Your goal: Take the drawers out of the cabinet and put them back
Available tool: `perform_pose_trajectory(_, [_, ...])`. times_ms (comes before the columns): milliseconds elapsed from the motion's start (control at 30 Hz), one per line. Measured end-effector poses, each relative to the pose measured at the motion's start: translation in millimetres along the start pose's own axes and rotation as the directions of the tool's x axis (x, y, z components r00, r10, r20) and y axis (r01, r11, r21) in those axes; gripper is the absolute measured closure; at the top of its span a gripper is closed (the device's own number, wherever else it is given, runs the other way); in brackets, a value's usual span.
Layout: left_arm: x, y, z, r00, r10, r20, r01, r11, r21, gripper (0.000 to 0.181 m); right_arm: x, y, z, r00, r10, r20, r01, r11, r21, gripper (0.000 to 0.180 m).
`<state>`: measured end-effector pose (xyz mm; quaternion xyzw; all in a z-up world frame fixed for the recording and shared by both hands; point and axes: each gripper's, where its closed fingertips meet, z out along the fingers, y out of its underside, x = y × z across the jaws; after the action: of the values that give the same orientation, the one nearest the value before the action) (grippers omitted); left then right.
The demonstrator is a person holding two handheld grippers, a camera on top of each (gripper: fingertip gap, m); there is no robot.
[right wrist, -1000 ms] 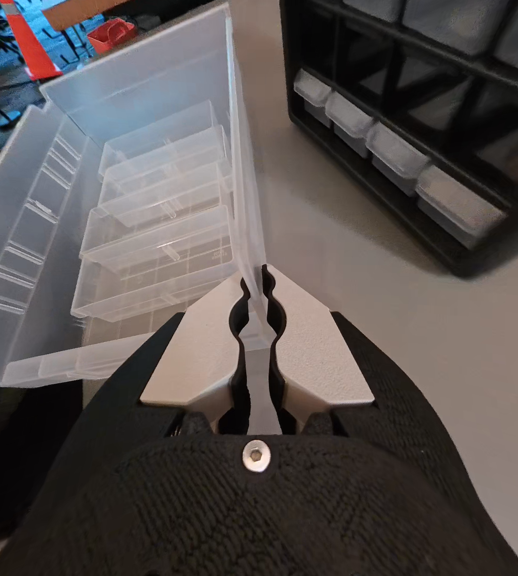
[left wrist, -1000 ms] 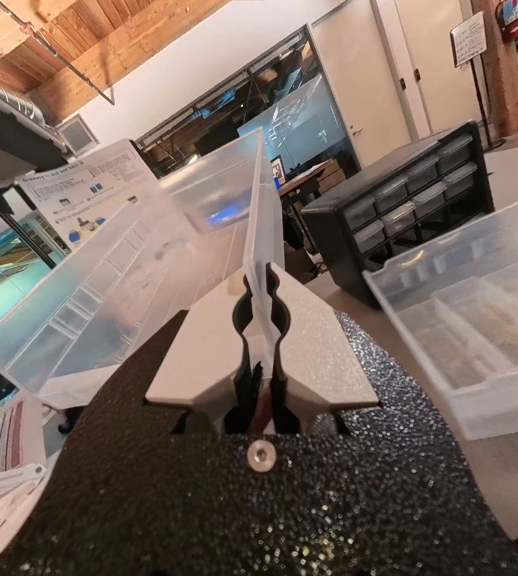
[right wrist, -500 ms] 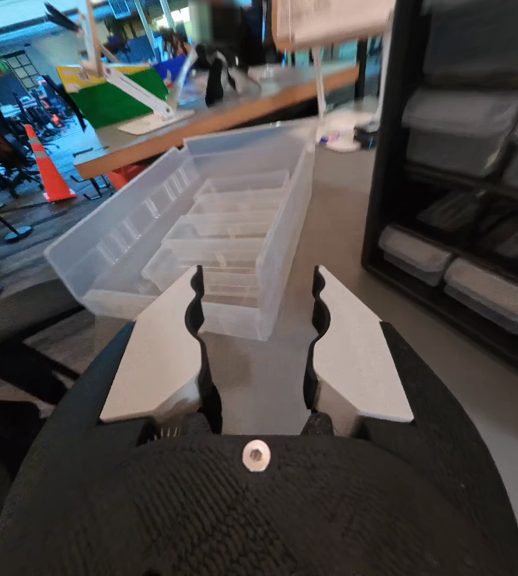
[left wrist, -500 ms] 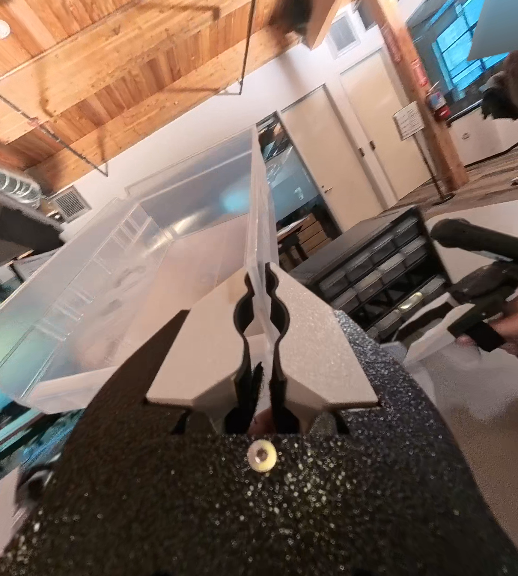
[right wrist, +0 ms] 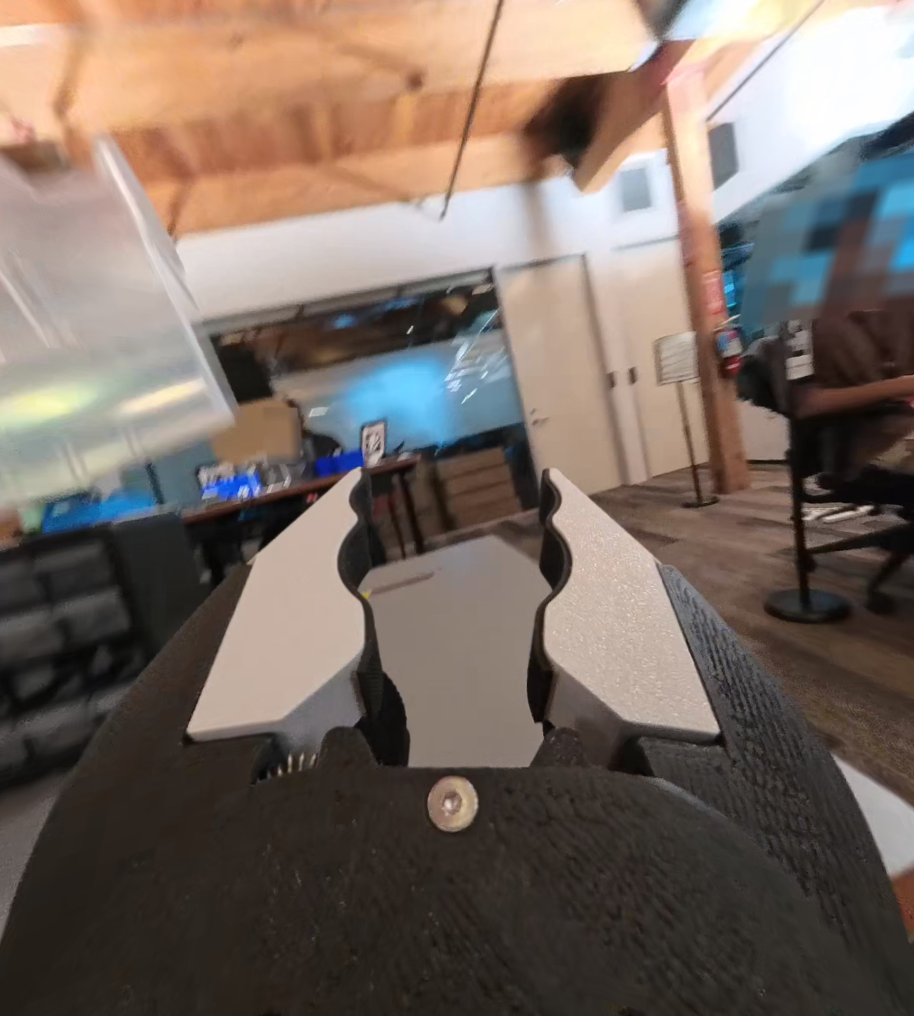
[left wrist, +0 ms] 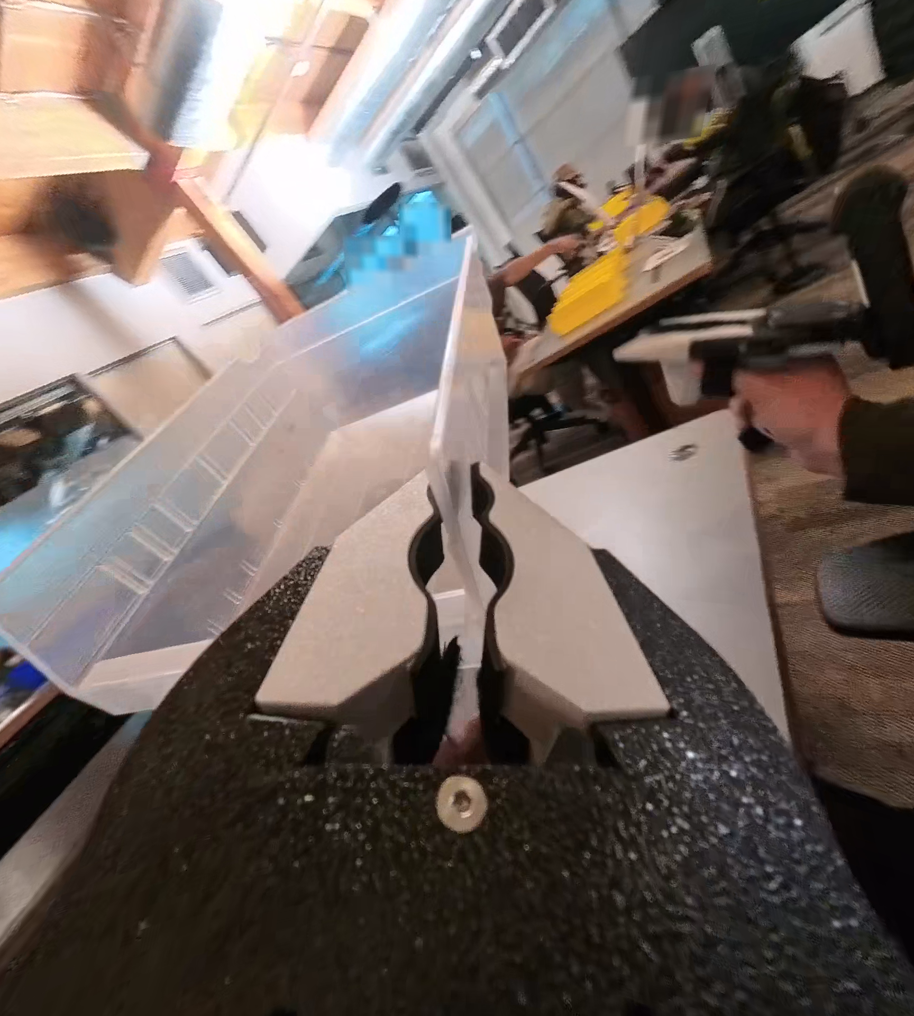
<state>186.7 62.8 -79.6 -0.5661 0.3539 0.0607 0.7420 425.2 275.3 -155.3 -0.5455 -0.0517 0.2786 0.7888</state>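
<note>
The left gripper (left wrist: 460, 495) is clamped on the wall of a clear drawer (left wrist: 180, 495), lifted in the air. The right gripper (right wrist: 452, 495) is apart, empty, beside the cabinet (right wrist: 31, 632).

The large clear plastic drawer (left wrist: 257, 456) is held up in the air, tilted, with its open top turned toward the left wrist camera. It is long and shallow, with see-through walls and a row of moulded slots down the inside of its far long wall. It looks empty. Its near long wall stands edge-on and is pinched between the fingers (left wrist: 367, 594) of the left gripper (left wrist: 457, 495). In the right wrist view the same drawer (right wrist: 59, 308) shows blurred at upper left, raised above the black cabinet (right wrist: 42, 632), whose rows of small drawers sit at left on the bench.
</note>
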Motion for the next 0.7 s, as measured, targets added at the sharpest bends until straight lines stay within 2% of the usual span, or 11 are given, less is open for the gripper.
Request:
perform_pose_trajectory(67, [28, 10, 37, 0.994, -0.034, -0.099, 0.033, 0.999, -0.005, 0.177, 33, -14, -8, 0.996, 0.037, -0.076, -0.033, 0.998, 0.059, 0.12])
perform_pose_trajectory(167, [65, 40, 85, 0.97, -0.133, -0.206, 0.125, 0.991, -0.05, 0.176, 65, -6, -14, 0.987, 0.023, -0.159, -0.016, 0.999, 0.041, 0.122])
perform_pose_trajectory(333, [98, 105, 135, 0.948, -0.252, -0.196, 0.22, 0.96, -0.171, 0.177, 65, 5, -5, 0.992, 0.013, -0.129, -0.014, 1.0, -0.003, 0.122])
perform_pose_trajectory(467, [112, 148, 149, 0.94, -0.302, -0.157, 0.257, 0.932, -0.256, 0.178, 48, 9, 2, 0.994, -0.068, -0.087, 0.065, 0.997, -0.037, 0.123])
perform_pose_trajectory(633, [126, 170, 145, 0.944, -0.281, -0.172, 0.233, 0.938, -0.255, 0.178, 20, 20, 10, 0.985, -0.172, -0.013, 0.17, 0.982, -0.083, 0.123])
perform_pose_trajectory(700, [130, 175, 142, 0.93, -0.324, -0.172, 0.276, 0.927, -0.253, 0.179, 9, 26, 13, 0.978, -0.207, 0.015, 0.207, 0.973, -0.1, 0.122])
